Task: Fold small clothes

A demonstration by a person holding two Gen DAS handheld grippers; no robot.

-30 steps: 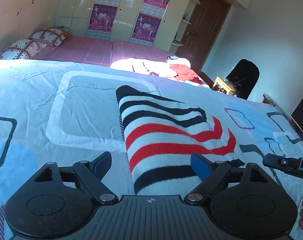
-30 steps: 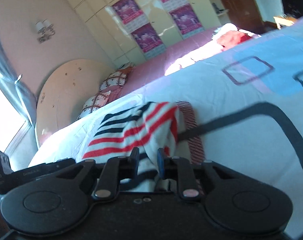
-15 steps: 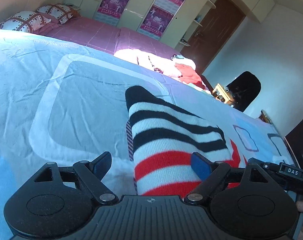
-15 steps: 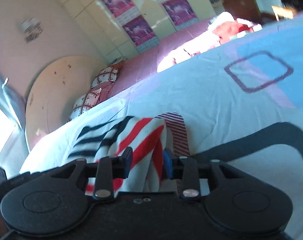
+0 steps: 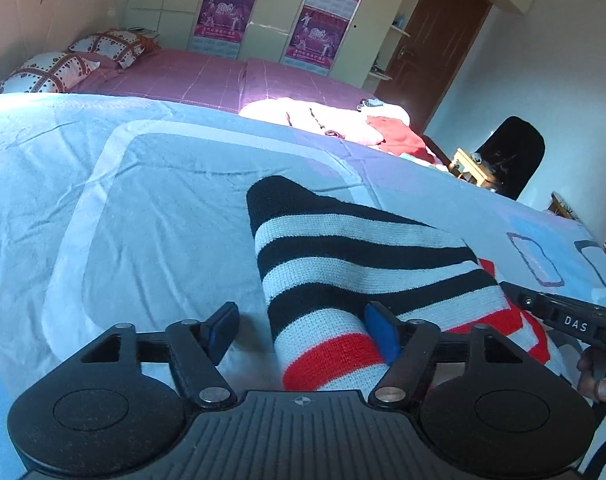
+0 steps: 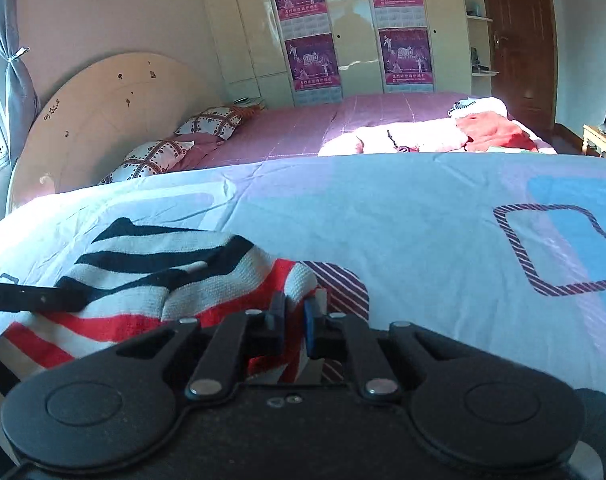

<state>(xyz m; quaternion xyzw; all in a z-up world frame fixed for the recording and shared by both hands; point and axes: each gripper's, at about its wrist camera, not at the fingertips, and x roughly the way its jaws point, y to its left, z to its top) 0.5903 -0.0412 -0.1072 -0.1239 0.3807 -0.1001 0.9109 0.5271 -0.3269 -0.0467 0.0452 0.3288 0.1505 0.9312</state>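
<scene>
Striped garment [image 5: 367, 280] near end hidden behind fingers [image 5: 381, 330].

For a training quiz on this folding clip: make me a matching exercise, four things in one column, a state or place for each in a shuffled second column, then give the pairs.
Things:
1. left gripper
2. right gripper
3. striped knit garment
4. red cloth

States or places:
A. on the far pink bed, in the sunlight
B. jaws shut on a fold of fabric
C. jaws wide open, straddling the knit
D. lying on the pale blue patterned sheet

Pairs: 1-C, 2-B, 3-D, 4-A
</scene>
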